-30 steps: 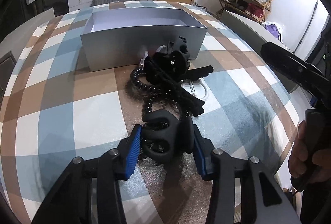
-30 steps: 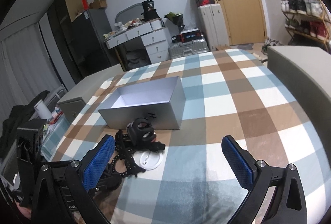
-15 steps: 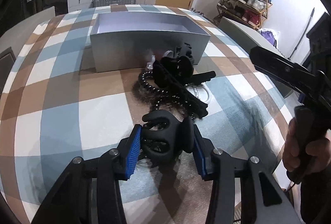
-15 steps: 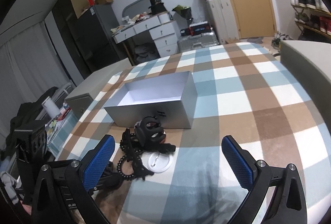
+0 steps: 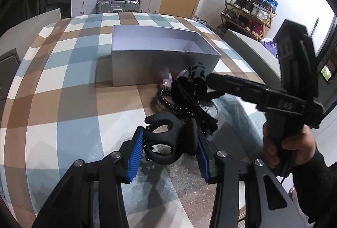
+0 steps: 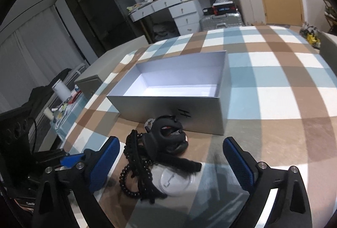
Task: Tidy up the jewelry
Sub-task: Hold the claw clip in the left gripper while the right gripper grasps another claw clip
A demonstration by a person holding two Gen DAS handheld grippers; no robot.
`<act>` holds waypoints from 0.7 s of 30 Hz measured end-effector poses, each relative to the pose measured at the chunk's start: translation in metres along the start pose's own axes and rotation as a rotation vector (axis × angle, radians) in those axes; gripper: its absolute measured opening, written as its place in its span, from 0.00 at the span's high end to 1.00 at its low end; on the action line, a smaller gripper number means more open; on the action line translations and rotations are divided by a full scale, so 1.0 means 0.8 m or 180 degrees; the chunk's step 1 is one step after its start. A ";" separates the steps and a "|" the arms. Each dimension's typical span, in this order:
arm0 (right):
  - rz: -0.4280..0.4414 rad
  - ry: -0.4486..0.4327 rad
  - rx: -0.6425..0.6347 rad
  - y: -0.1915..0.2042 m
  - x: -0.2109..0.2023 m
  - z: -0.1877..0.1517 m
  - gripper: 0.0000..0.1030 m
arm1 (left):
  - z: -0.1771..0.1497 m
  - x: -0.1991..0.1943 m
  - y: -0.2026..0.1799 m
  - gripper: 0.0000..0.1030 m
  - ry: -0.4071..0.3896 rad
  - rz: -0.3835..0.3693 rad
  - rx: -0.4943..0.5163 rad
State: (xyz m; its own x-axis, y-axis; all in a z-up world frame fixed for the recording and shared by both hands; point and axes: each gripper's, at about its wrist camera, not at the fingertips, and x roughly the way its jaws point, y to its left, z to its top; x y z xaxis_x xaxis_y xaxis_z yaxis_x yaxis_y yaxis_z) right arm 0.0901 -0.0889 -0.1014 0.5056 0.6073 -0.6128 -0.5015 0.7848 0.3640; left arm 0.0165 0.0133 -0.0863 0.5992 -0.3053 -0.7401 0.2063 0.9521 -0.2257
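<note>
My left gripper [image 5: 169, 147] is shut on a black claw hair clip [image 5: 168, 139] and holds it above the checked tablecloth, short of the open silver box [image 5: 160, 63]. A pile of black accessories [image 5: 187, 99] lies just in front of the box: another claw clip [image 6: 166, 137], a beaded bracelet [image 6: 134, 167] and a clear round case [image 6: 174, 180]. My right gripper [image 6: 170, 162] is open and empty, lowered over that pile; the silver box [image 6: 179, 89] lies beyond it. The right gripper also shows in the left wrist view [image 5: 212, 78], over the pile.
The table has a blue, brown and white checked cloth [image 5: 63, 101]. Grey chair backs stand at the table's right edge [image 5: 248, 49] and left side [image 6: 90, 80]. A desk, suitcases and a shoe rack stand beyond.
My left gripper has lifted the claw clip off the pile and pulled back from it. My right gripper has moved down and in over the pile, still open.
</note>
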 end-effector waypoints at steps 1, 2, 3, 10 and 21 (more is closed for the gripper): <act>0.0017 0.0015 0.0003 -0.001 0.003 0.001 0.06 | 0.001 0.000 0.001 0.61 -0.0006 0.0004 -0.0008; 0.0038 0.0041 0.0006 -0.001 0.007 0.002 0.07 | 0.003 0.000 0.002 0.61 -0.0011 0.0004 -0.0012; 0.0055 0.0056 0.0004 -0.001 0.010 0.003 0.08 | 0.005 0.000 0.004 0.61 -0.0014 -0.0001 -0.0017; 0.0098 0.0196 0.0005 -0.003 0.031 0.008 0.28 | 0.012 -0.001 0.011 0.61 -0.0023 -0.0017 -0.0057; 0.0219 0.0214 0.0066 -0.008 0.030 0.006 0.52 | 0.021 -0.005 0.020 0.61 -0.0076 -0.0013 -0.0163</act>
State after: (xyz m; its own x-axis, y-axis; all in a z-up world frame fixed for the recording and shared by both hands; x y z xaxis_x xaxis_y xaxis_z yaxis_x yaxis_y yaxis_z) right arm 0.1087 -0.0788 -0.1150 0.4220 0.6507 -0.6313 -0.5183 0.7445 0.4209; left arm 0.0305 0.0292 -0.0763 0.6168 -0.3090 -0.7239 0.1693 0.9503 -0.2614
